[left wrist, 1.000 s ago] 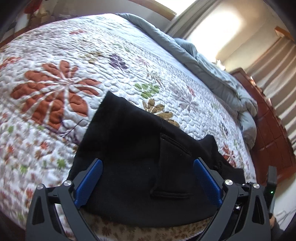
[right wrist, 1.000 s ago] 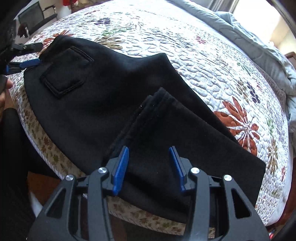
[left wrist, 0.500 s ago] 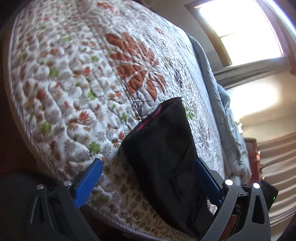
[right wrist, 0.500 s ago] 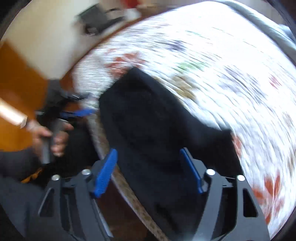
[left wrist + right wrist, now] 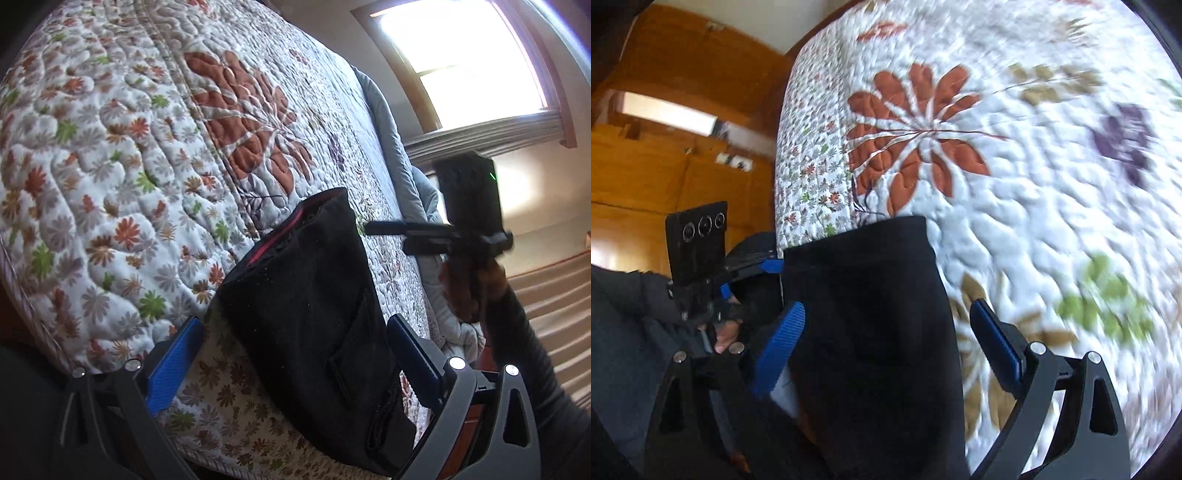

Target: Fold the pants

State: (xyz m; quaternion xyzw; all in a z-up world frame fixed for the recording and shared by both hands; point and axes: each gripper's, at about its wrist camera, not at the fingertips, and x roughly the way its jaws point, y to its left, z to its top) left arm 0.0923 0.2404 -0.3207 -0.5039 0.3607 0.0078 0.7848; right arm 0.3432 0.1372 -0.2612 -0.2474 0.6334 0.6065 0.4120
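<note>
- Left wrist view: black pants (image 5: 314, 321) lie folded into a compact bundle on the floral quilt (image 5: 122, 155) at the bed's near edge; the bundle sits ahead of and between the blue pads of the left gripper (image 5: 295, 365), whose jaws stand wide apart and press on nothing; a back pocket faces up near the right-hand pad
- Right wrist view: the same dark bundle (image 5: 871, 332) fills the gap ahead of the right gripper (image 5: 890, 339); its jaws are spread wide, and no pad appears to press the cloth
- Progress, as a judgement: the legs look already doubled over the seat, so the main folds seem done; what may remain is a final fold or squaring of the stack, and neither tool has yet taken hold for it
- Against the earlier frames: a second ago the pants spread broad across the quilt with a folded leg lying on top, between the right jaws; now they show as a narrower, thicker stack; the right jaws have just been opening, with the cloth lying between them but unclamped; the right gripper (image 5: 439, 236), absent from the left wrist view earlier, now appears beyond the left gripper's right-hand jaw, held in a hand (image 5: 469, 288)
</note>
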